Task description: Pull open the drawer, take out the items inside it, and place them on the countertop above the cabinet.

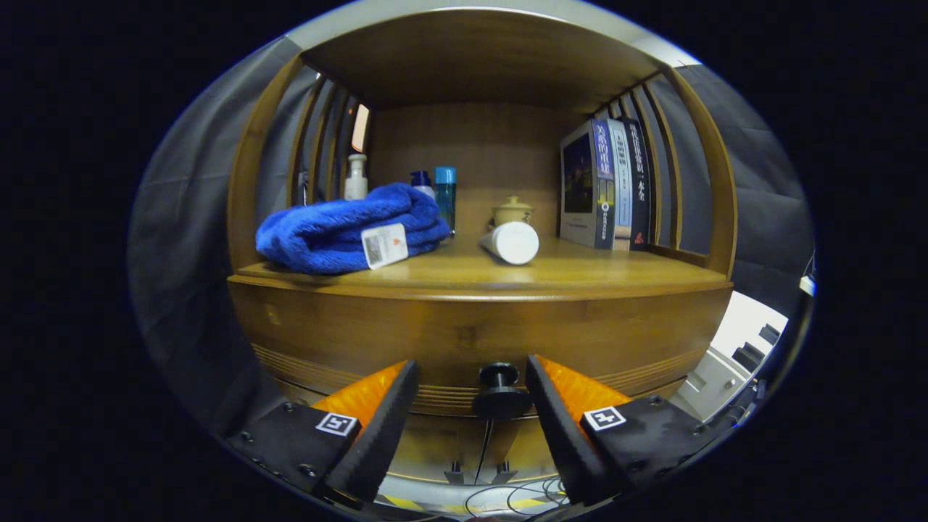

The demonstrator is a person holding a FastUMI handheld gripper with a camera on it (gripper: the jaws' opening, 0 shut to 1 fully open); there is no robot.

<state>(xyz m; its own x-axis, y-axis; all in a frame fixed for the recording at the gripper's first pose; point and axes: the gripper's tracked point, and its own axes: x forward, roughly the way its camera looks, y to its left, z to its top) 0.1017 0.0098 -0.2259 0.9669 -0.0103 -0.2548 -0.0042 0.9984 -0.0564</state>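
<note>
A wooden cabinet faces me, its drawer front (464,337) closed below the countertop (580,272). A round black knob (500,391) sticks out of the drawer front, sitting between my two fingertips. My gripper (471,380) is open, its fingers on either side of the knob with gaps on both sides. On the countertop lie a folded blue towel (341,232) with a white tag and a white cylinder (513,242) on its side. The drawer's inside is hidden.
At the back of the countertop stand a white pump bottle (355,177), a blue-capped bottle (445,192), a small lidded pot (512,210) and upright books (609,185) at the right. Wooden slats wall both sides. Cables (507,489) lie on the floor below.
</note>
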